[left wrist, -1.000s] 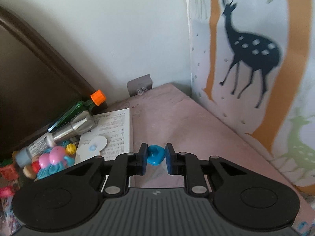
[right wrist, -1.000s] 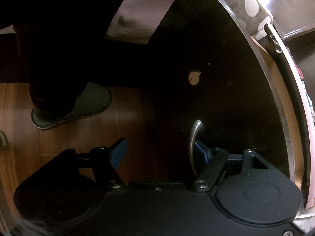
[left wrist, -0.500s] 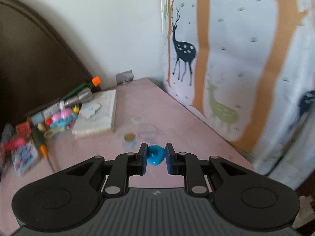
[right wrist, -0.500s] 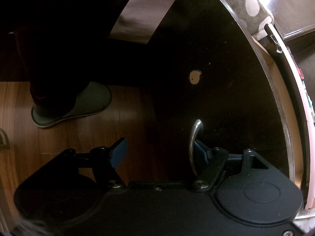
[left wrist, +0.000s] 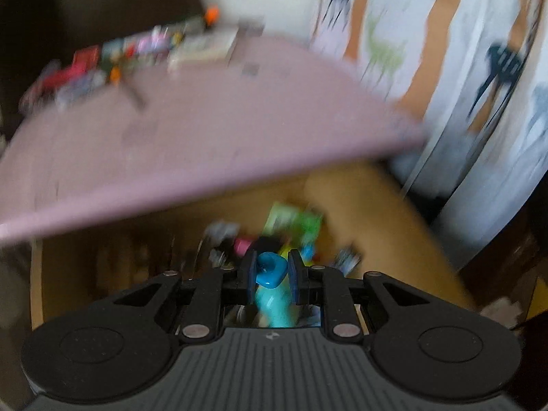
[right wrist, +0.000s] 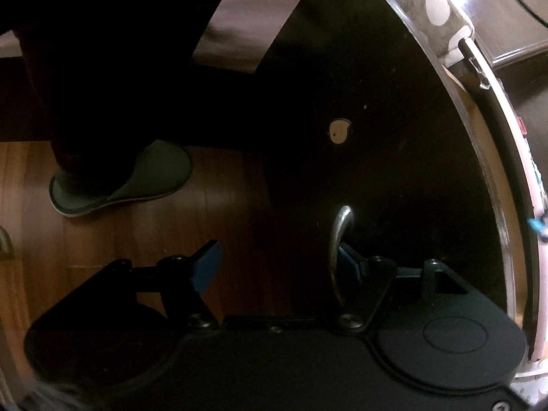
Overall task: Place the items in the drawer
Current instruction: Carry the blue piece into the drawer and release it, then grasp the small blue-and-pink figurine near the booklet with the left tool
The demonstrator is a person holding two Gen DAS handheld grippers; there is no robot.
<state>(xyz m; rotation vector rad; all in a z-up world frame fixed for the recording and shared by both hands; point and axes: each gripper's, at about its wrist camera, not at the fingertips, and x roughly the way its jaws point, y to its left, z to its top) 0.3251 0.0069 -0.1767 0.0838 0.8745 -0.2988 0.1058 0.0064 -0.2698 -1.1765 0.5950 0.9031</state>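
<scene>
Left wrist view, heavily motion-blurred. Left gripper [left wrist: 272, 274] in the foreground, jaws clamped on a small blue ring-shaped toy [left wrist: 270, 270], held above an open drawer [left wrist: 383, 219] with pale wooden walls. Inside the drawer, directly below and beyond the blue toy, a jumble of small items: a green packet [left wrist: 294, 221], something pink [left wrist: 241, 245], a turquoise piece [left wrist: 274, 304] seen between the gripper's arms; details too smeared to name. Above the drawer, a pink worktop [left wrist: 205, 130], its front edge overhanging the drawer's back part. Along the worktop's far left edge, a row of blurred clutter [left wrist: 113, 58] including an orange-capped bottle [left wrist: 211, 15] and a pale booklet [left wrist: 205, 46]. To the right, a white curtain [left wrist: 462, 68] printed with deer and orange tree trunks.

Right wrist view, sharp but dark. Right gripper [right wrist: 277, 267] low in the frame, jaws wide apart, clamped on nothing. One blue-padded finger [right wrist: 349, 260] tucked behind a curved metal handle [right wrist: 337, 250] on the black drawer front [right wrist: 376, 137]; the other finger [right wrist: 205, 267] hanging free over a brown wooden floor [right wrist: 102, 239]. A small pale keyhole-like spot [right wrist: 339, 131] higher on the drawer front. On the floor to the left, a grey-green slipper [right wrist: 130, 178] under a dark trouser leg. Strip of the drawer's wooden side visible along the right edge.
</scene>
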